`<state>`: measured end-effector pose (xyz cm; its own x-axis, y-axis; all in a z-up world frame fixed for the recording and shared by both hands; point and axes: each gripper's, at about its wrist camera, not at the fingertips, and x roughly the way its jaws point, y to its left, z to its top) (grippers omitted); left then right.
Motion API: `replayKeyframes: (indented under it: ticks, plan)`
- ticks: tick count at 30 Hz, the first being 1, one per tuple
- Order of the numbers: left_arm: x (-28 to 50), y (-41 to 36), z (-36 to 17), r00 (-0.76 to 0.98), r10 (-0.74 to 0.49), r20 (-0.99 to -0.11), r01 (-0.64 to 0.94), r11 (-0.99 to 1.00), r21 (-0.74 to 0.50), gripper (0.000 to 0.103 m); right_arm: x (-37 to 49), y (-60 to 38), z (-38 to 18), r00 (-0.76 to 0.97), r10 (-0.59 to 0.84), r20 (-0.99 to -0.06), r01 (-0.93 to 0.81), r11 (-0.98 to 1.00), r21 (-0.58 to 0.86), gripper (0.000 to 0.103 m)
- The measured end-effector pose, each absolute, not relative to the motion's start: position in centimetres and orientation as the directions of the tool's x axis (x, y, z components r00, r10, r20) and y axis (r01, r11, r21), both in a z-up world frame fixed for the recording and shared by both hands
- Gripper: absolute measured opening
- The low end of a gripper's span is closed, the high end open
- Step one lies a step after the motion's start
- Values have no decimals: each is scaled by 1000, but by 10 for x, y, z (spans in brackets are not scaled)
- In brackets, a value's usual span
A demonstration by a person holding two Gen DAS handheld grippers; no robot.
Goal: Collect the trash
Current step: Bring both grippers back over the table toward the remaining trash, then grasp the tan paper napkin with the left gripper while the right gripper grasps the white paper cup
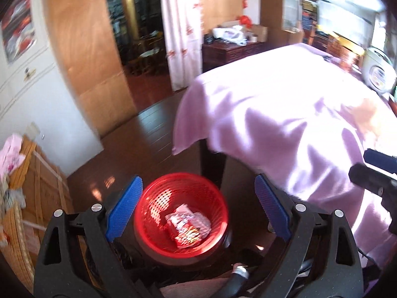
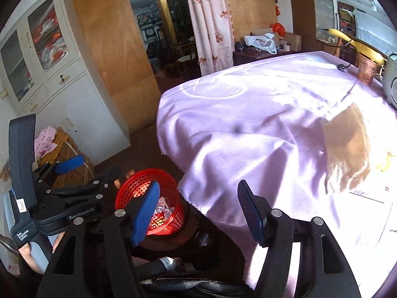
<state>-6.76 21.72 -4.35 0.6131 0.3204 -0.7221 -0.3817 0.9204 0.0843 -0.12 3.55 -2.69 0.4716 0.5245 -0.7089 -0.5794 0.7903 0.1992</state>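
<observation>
Blue-padded fingers of the left hand-held gripper (image 1: pixel 198 208) spread wide in the left wrist view, holding nothing, and frame a round red plastic mesh basket (image 1: pixel 151 233) that stands on the dark wooden floor (image 1: pixel 153 136). Inside the basket lie crumpled red-and-white snack wrappers (image 1: pixel 187 226). Just right of it, a lilac cloth draped over the worktop (image 1: pixel 273 114) hangs down, with a dark table leg (image 1: pixel 211 164) behind the basket. A white rice cooker (image 1: pixel 377 74) sits at the far right edge.

From the right wrist view, the right hand-held gripper (image 2: pixel 198 211) is likewise wide and empty, above the cloth's hanging edge. Its left pad partly hides the basket (image 2: pixel 139 186), and the left gripper (image 2: pixel 74 171) stands beside that. On the cloth, a brown sheet (image 2: pixel 347 146) lies near the right; a white cabinet (image 2: pixel 49 74) lines the wall.
</observation>
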Motion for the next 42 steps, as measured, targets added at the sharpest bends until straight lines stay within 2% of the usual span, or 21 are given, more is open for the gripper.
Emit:
replayKeyframes:
  ticks: [12, 27, 42]
  plan:
    - [-27, 119, -28, 689, 188, -700, -153, 982, 113, 91, 12, -80, -12, 629, 429, -648, -373, 898, 233, 69]
    - [25, 1, -35, 706, 43, -707, 108, 980, 167, 91, 21, -200, -27, 703, 249, -666, -112, 964, 242, 73]
    - [75, -49, -51, 683, -1, -731, 205, 960, 190, 91, 53, -240, -46, 686, 210, -697, -23, 963, 268, 75]
